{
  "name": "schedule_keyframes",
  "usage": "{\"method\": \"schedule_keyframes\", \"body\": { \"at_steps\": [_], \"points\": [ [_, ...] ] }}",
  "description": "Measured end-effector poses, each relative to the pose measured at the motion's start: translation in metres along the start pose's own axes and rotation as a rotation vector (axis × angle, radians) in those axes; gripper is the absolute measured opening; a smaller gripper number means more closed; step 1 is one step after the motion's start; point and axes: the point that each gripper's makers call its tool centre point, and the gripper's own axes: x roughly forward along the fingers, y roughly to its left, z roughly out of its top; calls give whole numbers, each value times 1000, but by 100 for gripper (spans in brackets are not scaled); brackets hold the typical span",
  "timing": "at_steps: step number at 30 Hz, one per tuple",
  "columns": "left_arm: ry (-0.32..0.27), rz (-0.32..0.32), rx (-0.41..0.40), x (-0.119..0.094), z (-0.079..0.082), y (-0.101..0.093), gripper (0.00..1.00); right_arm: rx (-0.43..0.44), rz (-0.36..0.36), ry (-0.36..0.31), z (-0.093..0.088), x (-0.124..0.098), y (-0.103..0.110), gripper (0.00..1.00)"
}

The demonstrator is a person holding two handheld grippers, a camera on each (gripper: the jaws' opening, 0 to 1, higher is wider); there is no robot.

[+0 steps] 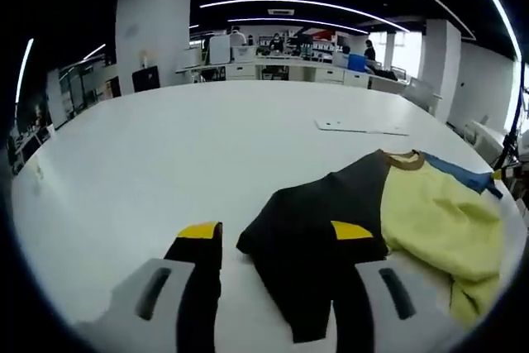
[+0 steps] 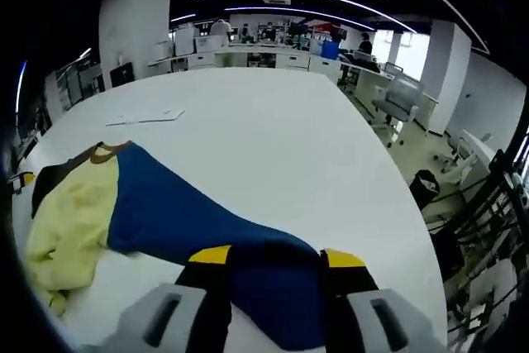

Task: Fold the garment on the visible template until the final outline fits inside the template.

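Note:
A garment with black (image 1: 318, 221), yellow (image 1: 438, 212) and blue (image 1: 463, 175) panels lies rumpled on the white table (image 1: 207, 155). Its brown collar (image 1: 405, 159) points away from me. My left gripper (image 1: 277, 233) is open, its yellow-tipped jaws either side of the black sleeve end. In the right gripper view the blue sleeve (image 2: 190, 212) runs toward me from the yellow body (image 2: 70, 212). My right gripper (image 2: 277, 258) is open, with the blue sleeve end lying between its jaws.
A flat white sheet (image 1: 361, 126) lies on the table beyond the garment, also the sheet (image 2: 140, 116) in the right gripper view. Desks and shelves stand along the far wall (image 1: 281, 68). Office chairs (image 2: 397, 105) stand off the table's right edge.

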Motion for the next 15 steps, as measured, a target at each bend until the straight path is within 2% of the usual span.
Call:
{"method": "schedule_keyframes", "body": {
  "at_steps": [7, 10, 13, 15],
  "points": [
    [-11, -60, 5, -13, -4, -12, 71, -6, 38, -5, -2, -11, 16, 48],
    [-12, -81, 18, -18, -6, -17, 79, -1, 58, -5, -4, -13, 21, 47],
    [-25, -119, -19, -23, -6, -24, 85, 2, 79, -8, -7, -14, 26, 47],
    [-24, -124, -2, -26, -7, -29, 88, -6, 94, -16, -10, -14, 29, 45]
  ]
}}
